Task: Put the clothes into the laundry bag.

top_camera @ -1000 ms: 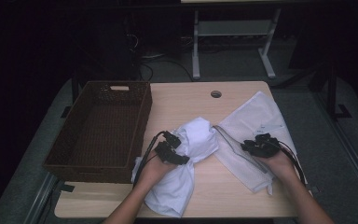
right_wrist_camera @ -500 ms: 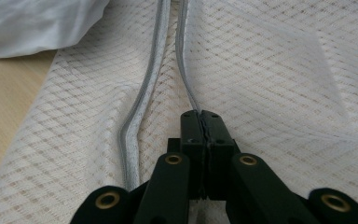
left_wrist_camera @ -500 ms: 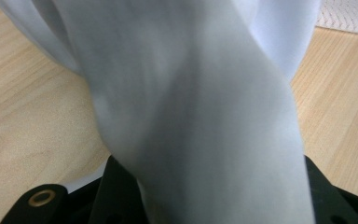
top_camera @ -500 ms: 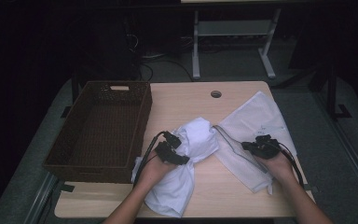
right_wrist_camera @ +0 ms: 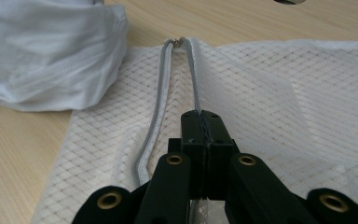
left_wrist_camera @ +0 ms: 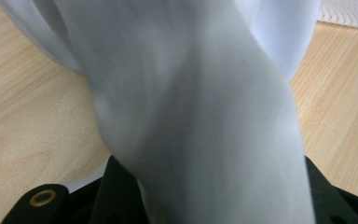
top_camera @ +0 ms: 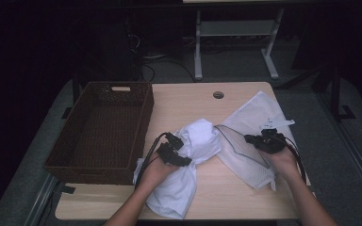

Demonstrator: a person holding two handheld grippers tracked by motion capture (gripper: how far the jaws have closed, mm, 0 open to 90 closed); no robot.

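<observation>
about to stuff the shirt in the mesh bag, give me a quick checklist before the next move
1. Right gripper clamped on the mesh bag's zipper edge: ok.
2. Left gripper holding the bunched white shirt: ok.
3. Bag mouth open wide enough for the shirt: not ok, a narrow slit.
4. Shirt close to the opening: ok, right beside it.
5. Shirt tail free of the basket: cannot tell.

Left gripper (top_camera: 185, 157) grips white garment (top_camera: 188, 162); right gripper (top_camera: 250, 139) pinches mesh bag (top_camera: 254, 117).
</observation>
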